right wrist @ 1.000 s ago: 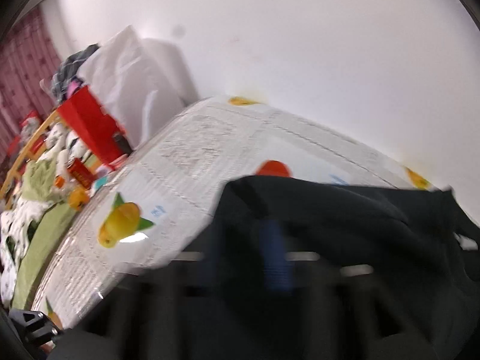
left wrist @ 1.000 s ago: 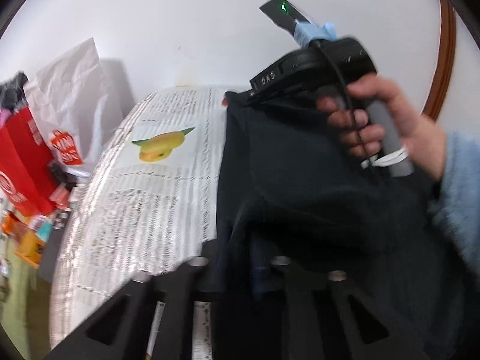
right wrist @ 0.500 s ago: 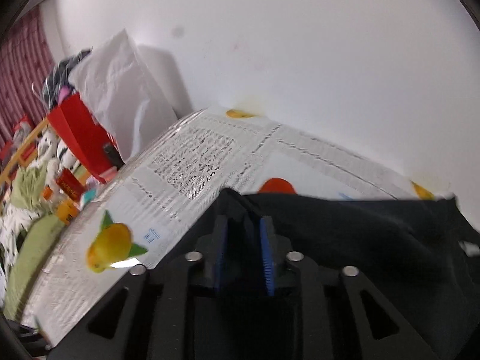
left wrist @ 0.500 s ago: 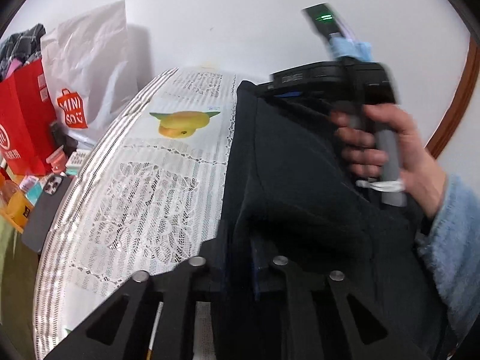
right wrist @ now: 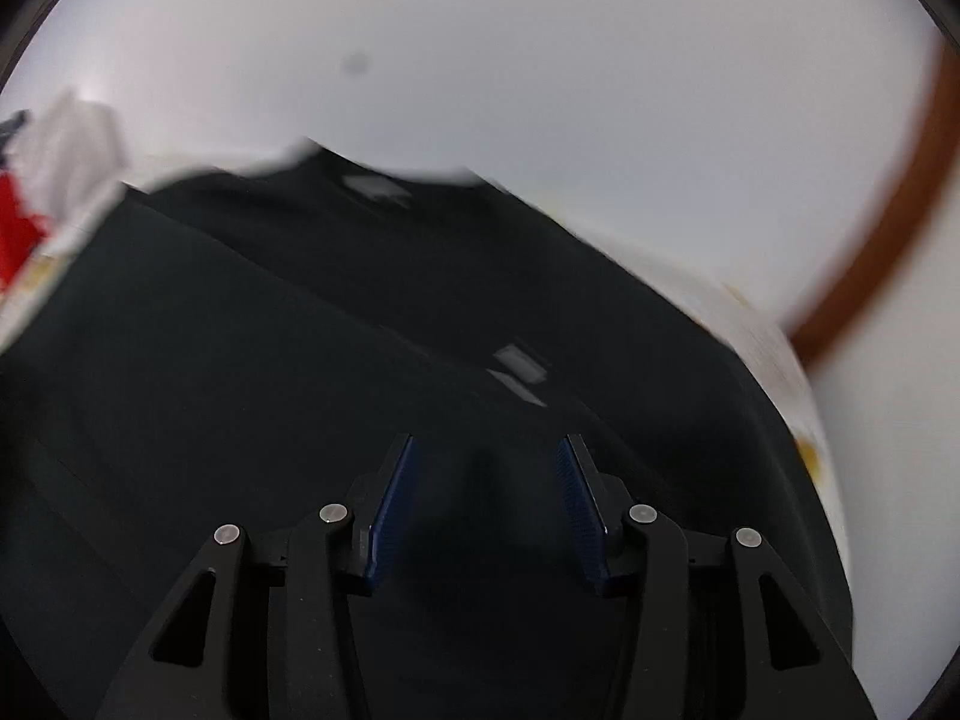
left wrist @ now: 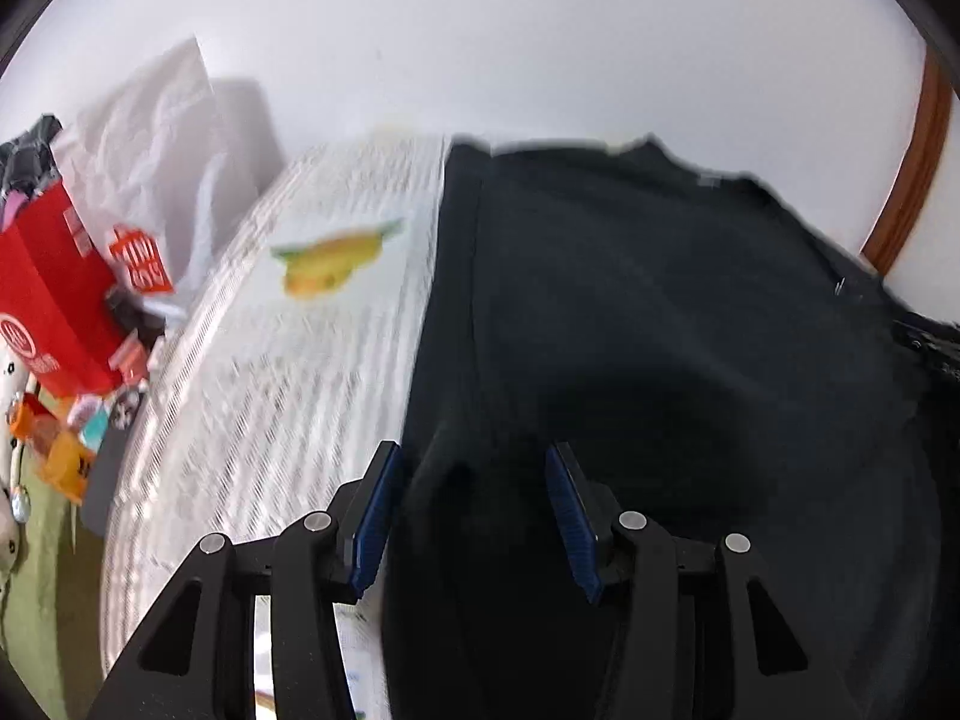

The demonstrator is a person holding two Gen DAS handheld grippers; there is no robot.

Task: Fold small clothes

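Note:
A black garment (left wrist: 660, 312) lies spread on the table with the white lace cloth (left wrist: 288, 360). My left gripper (left wrist: 474, 468) is open, its blue pads apart, just above the garment's left edge. In the right wrist view the same black garment (right wrist: 300, 360) fills the lower frame, with a pale label (right wrist: 519, 363) on it. My right gripper (right wrist: 486, 462) is open and empty over the cloth. Both views are motion-blurred.
A red paper bag (left wrist: 48, 288) and a white bag (left wrist: 156, 156) stand at the table's left edge, with small clutter (left wrist: 66, 450) below them. A fruit print (left wrist: 336, 258) marks the tablecloth. A white wall and a brown curved frame (left wrist: 912, 168) lie behind.
Both grippers were shut on the black garment and held it up. Now both have opened and let it go, and it lies on the table. The right gripper has left the left view.

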